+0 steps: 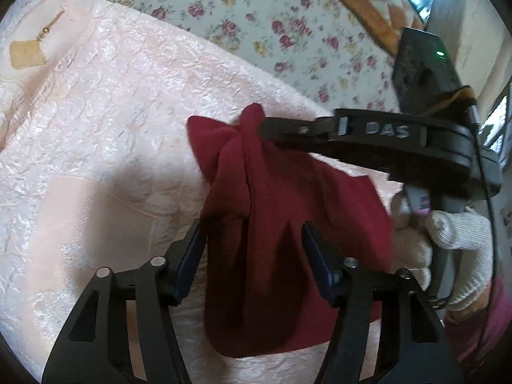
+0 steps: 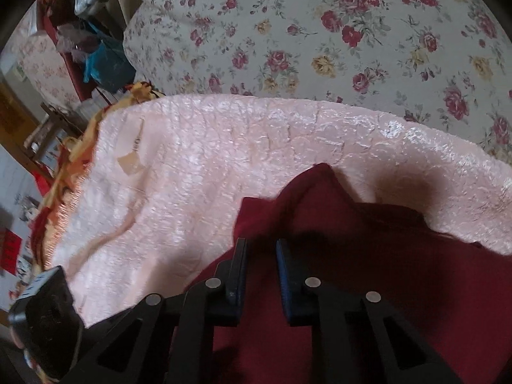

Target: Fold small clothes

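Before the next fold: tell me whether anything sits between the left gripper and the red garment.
Nothing visible does. The red garment lies directly between the open fingers of the left gripper. The right gripper pinches the garment's far end, beyond that spot, on the pink blanket.

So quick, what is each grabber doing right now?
Left gripper: open, fingers either side of the red garment, not pinching it.
Right gripper: shut on the red garment, pinching a bunched-up fold.

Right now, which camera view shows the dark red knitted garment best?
The left wrist view: the dark red knitted garment shows almost whole, pinched at its top by the right gripper. The right wrist view shows only part of it.
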